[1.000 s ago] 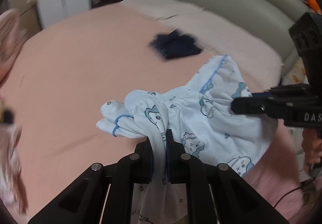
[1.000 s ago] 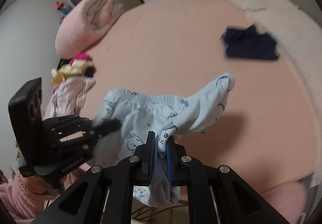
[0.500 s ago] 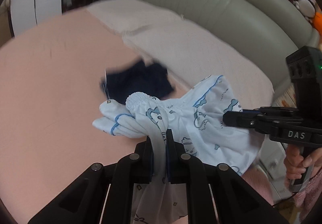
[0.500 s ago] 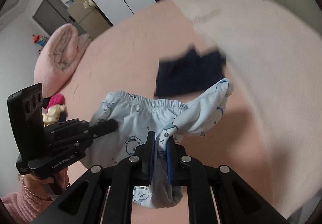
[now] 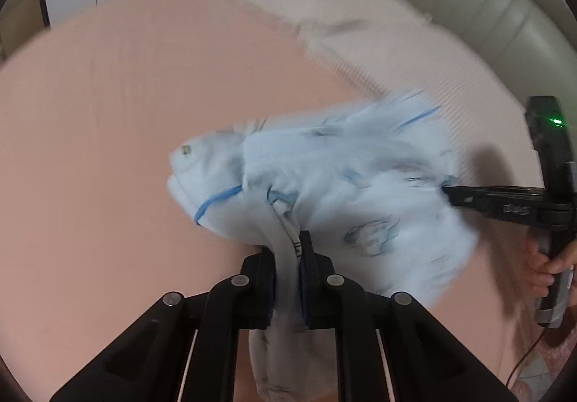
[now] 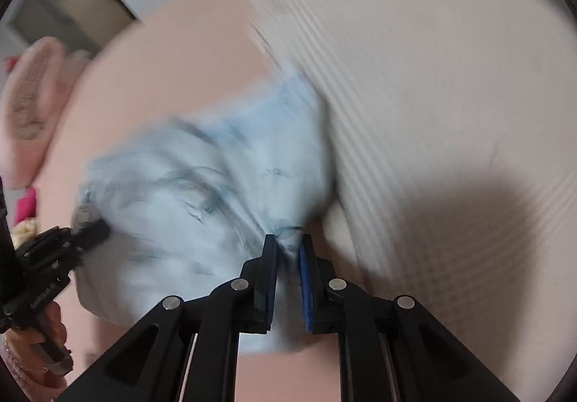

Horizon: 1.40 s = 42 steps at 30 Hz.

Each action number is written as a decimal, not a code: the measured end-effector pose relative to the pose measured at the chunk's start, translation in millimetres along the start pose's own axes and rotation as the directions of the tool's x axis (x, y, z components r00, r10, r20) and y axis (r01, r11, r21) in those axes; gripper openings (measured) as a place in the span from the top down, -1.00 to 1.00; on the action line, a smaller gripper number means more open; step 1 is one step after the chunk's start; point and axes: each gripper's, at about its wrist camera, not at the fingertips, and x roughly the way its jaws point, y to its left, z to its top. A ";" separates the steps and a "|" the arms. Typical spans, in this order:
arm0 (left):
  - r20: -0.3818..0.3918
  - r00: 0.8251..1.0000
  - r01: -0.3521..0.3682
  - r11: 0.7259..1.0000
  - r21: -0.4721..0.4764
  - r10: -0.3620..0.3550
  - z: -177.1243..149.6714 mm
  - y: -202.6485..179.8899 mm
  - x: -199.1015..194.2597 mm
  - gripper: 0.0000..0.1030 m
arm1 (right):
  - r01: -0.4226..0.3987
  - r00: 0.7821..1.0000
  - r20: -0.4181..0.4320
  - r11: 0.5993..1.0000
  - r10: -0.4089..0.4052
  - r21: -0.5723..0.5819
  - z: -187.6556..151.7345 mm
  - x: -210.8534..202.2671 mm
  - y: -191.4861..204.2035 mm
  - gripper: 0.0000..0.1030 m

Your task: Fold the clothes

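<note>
Shorts [image 5: 346, 185], swung over the bed [image 5: 108, 149] past the dark garment, hang from my left claw [image 5: 287, 250] and right claw [image 6: 287, 250]; both jaws begin opening, cloth still between them.

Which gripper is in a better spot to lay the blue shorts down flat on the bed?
Neither clearly. Left gripper and right gripper each have the light blue shorts between opening jaws, above the pink bed sheet, so both would lower together.

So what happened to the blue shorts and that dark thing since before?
The light blue shorts swung across the pink bed toward the white blanket; the dark garment is gone from view. Both grippers, left and right, still pinch the cloth, jaws starting to open.
</note>
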 end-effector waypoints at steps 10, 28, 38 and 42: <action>0.248 0.969 -0.030 0.989 0.144 -0.007 -4.1 -32.5 -54.0 0.23 | 0.013 0.975 0.217 0.970 0.041 -0.242 -24.8 -71.9 67.5 0.76; 0.227 0.962 -0.197 0.960 0.198 0.151 7.7 -14.6 -57.3 0.14 | 0.053 0.993 0.117 0.952 -0.019 -0.300 -32.5 -40.9 46.2 0.77; 0.111 0.986 -0.149 0.962 0.227 0.126 30.2 -47.2 -32.2 0.12 | 0.096 0.989 0.137 0.940 -0.053 -0.328 -59.5 -61.8 88.6 0.76; 0.101 0.988 -0.133 0.982 0.133 0.120 2.6 -23.8 -72.8 -0.33 | 0.127 0.975 0.214 0.929 -0.054 -0.346 -81.4 -103.6 119.0 -0.19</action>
